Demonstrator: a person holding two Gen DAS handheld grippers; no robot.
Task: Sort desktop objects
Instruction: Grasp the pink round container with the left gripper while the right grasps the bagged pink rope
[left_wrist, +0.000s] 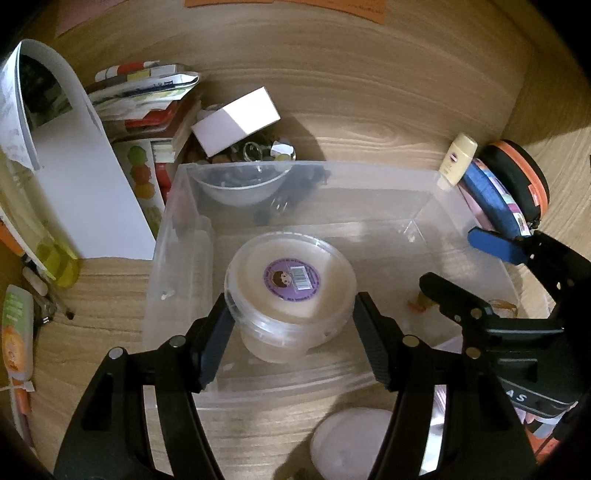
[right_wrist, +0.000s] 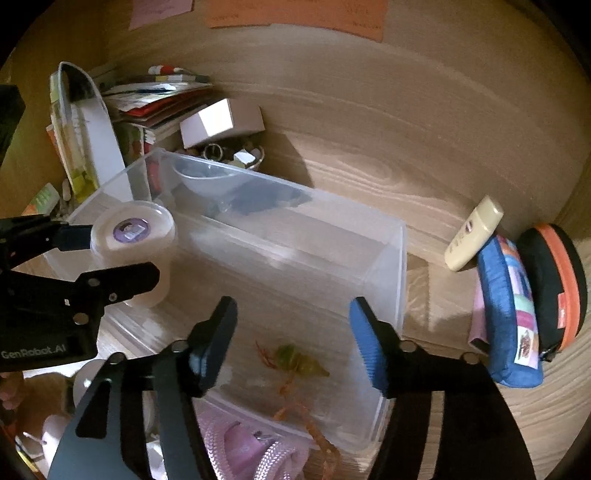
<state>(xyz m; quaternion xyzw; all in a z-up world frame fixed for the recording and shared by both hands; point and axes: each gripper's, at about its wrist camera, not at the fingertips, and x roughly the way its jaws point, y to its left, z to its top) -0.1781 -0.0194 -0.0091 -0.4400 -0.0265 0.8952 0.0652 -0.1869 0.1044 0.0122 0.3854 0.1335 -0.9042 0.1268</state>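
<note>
A clear plastic bin (left_wrist: 369, 177) stands on the wooden desk. Inside it sits a round white tub with a purple label (left_wrist: 291, 291), also seen in the right wrist view (right_wrist: 133, 232). My left gripper (left_wrist: 291, 343) is open, its fingers either side of the tub; the left finger looks close to it. My right gripper (right_wrist: 291, 339) is open and empty over the bin's right part (right_wrist: 388, 266), above a small green and orange trinket (right_wrist: 295, 362) on the bin floor. The right gripper also shows in the left wrist view (left_wrist: 476, 266).
Books and papers (left_wrist: 147, 96), a white box (left_wrist: 236, 122) and a bowl of small items (left_wrist: 240, 184) lie behind the bin. A cream bottle (right_wrist: 474, 232), a blue pouch (right_wrist: 513, 314) and an orange-black case (right_wrist: 557, 284) lie right. Pink rope (right_wrist: 258, 450) lies in front.
</note>
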